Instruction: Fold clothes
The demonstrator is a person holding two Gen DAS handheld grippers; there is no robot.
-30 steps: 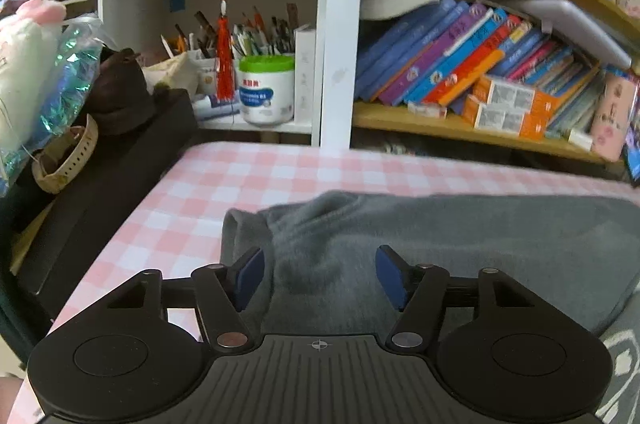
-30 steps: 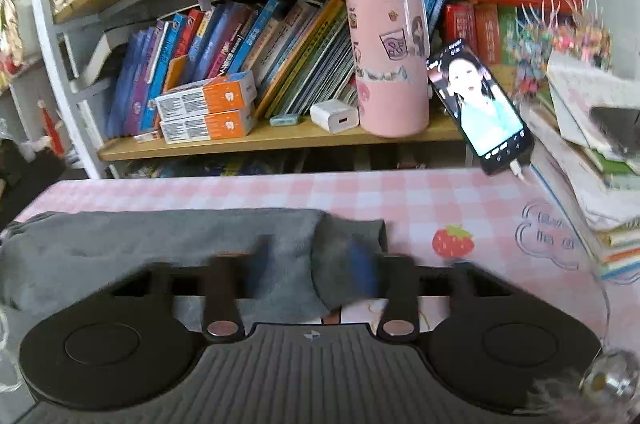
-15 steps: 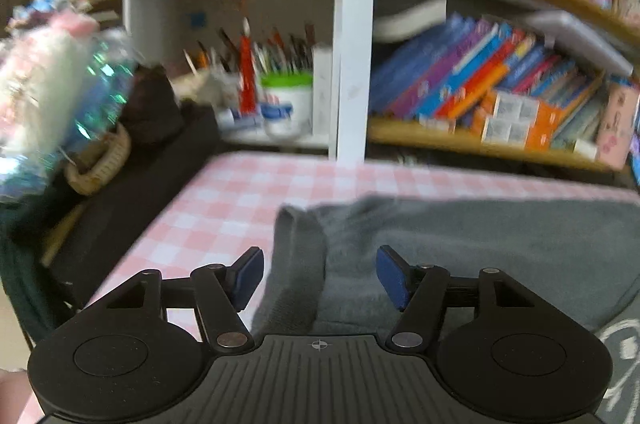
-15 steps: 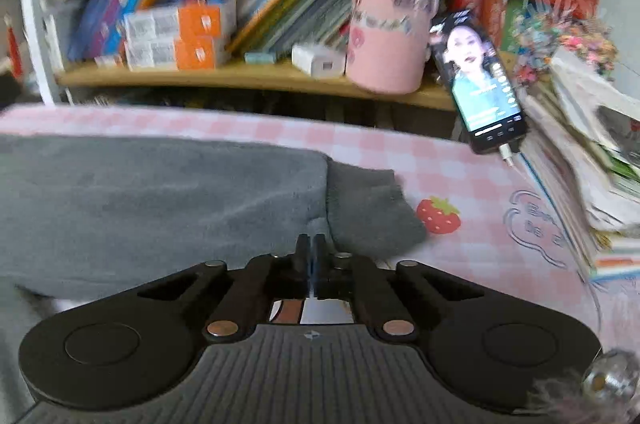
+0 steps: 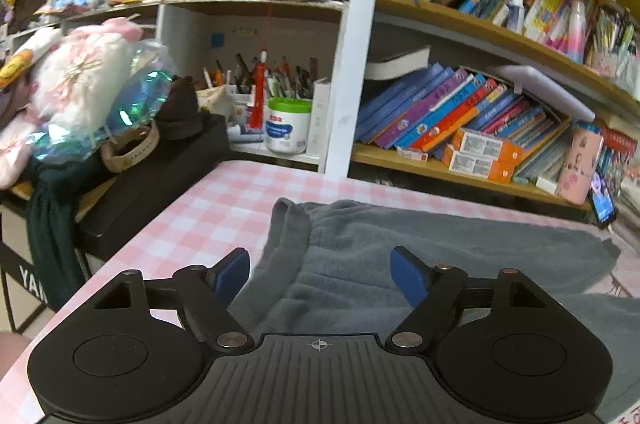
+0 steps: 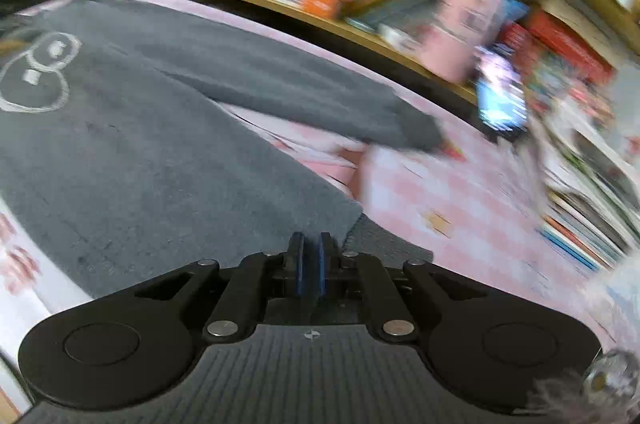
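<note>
Compared with a second ago, your left gripper [image 5: 320,274] has pulled back and swung, so the garment's rolled end sits further ahead of it, and its jaws are opening; the two blue pads [image 5: 408,278] stand wide with grey cloth lying below them, pressing on nothing. Your right gripper [image 6: 309,258] has rolled sharply, tilting and blurring its whole view. A second ago its pads were parted around the sleeve end; now they are pressed together at the lower edge of the cloth, and whether any fabric is caught between them you cannot tell from this view.

There is one grey sweatshirt [image 6: 132,151], spread flat on the pink checked tablecloth [image 5: 208,207], with one white outline print [image 6: 36,75] showing at the left of the right wrist view. One sleeve [image 6: 304,95] stretches across the table toward the bookshelf. On the shelf behind stand one pink cylinder [image 5: 580,163], two orange boxes [image 5: 480,153] stacked together, one phone [image 5: 603,205] leaning lit, and one green-lidded tub [image 5: 288,129].
</note>
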